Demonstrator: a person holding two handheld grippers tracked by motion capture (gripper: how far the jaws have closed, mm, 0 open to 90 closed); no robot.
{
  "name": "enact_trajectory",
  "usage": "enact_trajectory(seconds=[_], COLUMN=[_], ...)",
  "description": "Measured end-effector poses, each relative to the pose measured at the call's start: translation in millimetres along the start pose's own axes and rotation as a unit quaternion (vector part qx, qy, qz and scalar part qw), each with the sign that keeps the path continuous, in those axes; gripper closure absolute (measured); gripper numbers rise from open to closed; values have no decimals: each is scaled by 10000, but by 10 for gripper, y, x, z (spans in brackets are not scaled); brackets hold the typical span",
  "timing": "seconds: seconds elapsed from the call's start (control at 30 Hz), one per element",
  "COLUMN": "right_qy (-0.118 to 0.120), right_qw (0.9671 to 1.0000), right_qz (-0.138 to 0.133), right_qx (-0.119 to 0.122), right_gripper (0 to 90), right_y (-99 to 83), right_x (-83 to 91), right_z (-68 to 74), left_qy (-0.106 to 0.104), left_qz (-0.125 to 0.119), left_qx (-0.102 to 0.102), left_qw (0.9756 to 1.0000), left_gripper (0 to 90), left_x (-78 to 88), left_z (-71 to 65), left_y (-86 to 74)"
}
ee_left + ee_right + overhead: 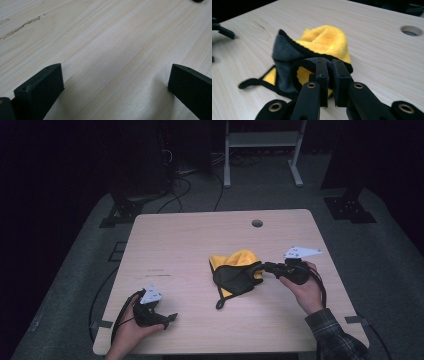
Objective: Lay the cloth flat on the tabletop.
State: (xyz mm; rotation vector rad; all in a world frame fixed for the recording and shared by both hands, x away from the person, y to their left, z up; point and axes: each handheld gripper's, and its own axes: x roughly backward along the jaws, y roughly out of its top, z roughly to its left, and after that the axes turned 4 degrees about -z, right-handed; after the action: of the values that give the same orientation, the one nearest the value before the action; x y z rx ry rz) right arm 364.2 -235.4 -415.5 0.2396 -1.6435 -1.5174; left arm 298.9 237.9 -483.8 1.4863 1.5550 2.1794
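Presently we list one cloth (235, 270), yellow on one face and dark grey on the other with black edging, lying bunched a little right of the desk's (200, 235) middle, nearer the right edge than the left. We note a black-edged corner trailing out toward the near edge, flat on the wood.

Item: right gripper (257, 266), held in the person's right hand (302, 287) near the right edge. In the right gripper view its jaws stand together, clamped on a fold of the cloth's dark bordered edge (317, 61), with the fabric raised there into a loose hump while the yellow part slumps behind it.

Item: left gripper (167, 319), held in the left hand (132, 330) near the near-left corner, well apart from the cloth. In the left gripper view its jaws stand wide apart over bare wood, with nothing between them.

Item: a round hole (257, 223) through the desk near the far edge, unused.

Progress, as we judge it: the work looks like folding or spreading the cloth. One edge has been taken up, which is about all that is done; the cloth is crumpled, neither flat nor squared. Left to do, we reckon: draw the held edge across or out, bring in the idle left gripper for a second corner, and lay the fabric neat.
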Motion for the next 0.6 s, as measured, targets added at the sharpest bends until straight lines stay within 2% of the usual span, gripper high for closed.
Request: enact_trajectory(seconds=[0.13,0.27,0.33,0.5,0.53,0.6], right_qy=[-245,-329,-391,-683,-800,-857], right_qw=[9995,9989,9980,9940,9918,9910], right_qz=[158,288,437,808,941,982], right_qx=[-119,-191,-230,-273,-324,-312], right_gripper=[834,834,833,829,826,823], right_y=[-116,-205,-272,-414,-473,-491], right_x=[129,179,191,224,243,250], right_z=[-182,-280,-337,-464,-521,-538], left_qy=[1,10,13,14,14,12], left_qz=[0,3,2,2,2,11], left_qx=[1,4,6,7,6,6], left_qw=[10000,10000,10000,10000,10000,10000], left_gripper=[0,0,0,0,0,0], left_x=[0,0,0,-1,-1,1], left_z=[0,-1,-2,-2,-2,-2], left_y=[0,1,1,1,1,2])
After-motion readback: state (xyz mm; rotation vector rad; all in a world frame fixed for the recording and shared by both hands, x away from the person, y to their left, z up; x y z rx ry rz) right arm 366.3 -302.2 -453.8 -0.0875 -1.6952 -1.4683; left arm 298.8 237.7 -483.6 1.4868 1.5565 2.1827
